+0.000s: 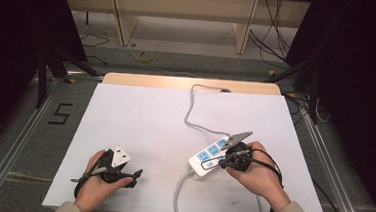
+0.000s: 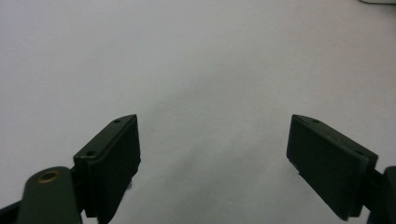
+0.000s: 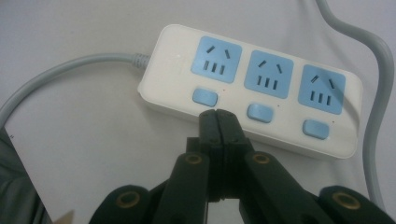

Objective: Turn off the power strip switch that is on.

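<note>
On the left of the white table top (image 1: 139, 122), the left gripper (image 1: 130, 174) rests low in the person's hand, its black jaws spread wide with nothing between them; in the left gripper view, the left gripper (image 2: 212, 163) looks out over bare white surface. To the right of centre lies the white plastic power strip with three blue sockets and three blue rocker switches (image 1: 211, 156), set at a slant, its grey round cable (image 1: 191, 111) running away toward the far edge and another grey lead leaving its near end. Over it, the right gripper (image 3: 218, 114) has its jaws pressed together with nothing held, their tip just at the strip's near edge, between the first blue switch (image 3: 205, 97) and the middle one; whether it touches the casing I cannot tell. The work in hand looks like pressing a switch. The strip should be light, rigid and smooth, so it is likely to slide on the table under a sideways push; pressing straight down on a switch suits it best, and for lifting, the long sides of the casing give the firmest hold
</note>
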Available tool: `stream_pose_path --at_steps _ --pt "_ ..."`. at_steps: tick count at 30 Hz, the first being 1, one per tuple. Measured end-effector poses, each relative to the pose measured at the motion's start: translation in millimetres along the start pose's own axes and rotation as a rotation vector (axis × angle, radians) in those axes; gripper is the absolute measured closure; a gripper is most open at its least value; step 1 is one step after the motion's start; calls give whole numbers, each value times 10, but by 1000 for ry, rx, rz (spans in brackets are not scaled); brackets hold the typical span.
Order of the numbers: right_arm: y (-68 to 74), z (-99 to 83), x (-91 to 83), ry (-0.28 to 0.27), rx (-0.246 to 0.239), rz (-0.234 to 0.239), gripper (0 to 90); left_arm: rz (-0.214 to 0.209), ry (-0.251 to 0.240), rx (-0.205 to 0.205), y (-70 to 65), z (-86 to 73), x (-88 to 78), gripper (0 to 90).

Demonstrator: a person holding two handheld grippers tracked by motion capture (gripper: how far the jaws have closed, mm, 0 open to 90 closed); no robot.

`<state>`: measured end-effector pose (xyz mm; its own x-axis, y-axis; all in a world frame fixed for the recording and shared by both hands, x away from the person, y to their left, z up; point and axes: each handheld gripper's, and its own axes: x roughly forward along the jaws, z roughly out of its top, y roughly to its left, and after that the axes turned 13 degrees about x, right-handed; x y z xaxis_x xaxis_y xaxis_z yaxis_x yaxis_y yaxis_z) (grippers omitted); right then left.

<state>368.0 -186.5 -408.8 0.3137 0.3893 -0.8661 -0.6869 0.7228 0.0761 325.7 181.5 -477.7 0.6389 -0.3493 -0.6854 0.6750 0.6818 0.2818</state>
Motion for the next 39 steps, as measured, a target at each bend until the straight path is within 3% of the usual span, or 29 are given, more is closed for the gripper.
stream_pose_path --at_steps 39 --pt "51 118 136 31 -27 -4 900 -1 0 2 -2 2 -1 175"
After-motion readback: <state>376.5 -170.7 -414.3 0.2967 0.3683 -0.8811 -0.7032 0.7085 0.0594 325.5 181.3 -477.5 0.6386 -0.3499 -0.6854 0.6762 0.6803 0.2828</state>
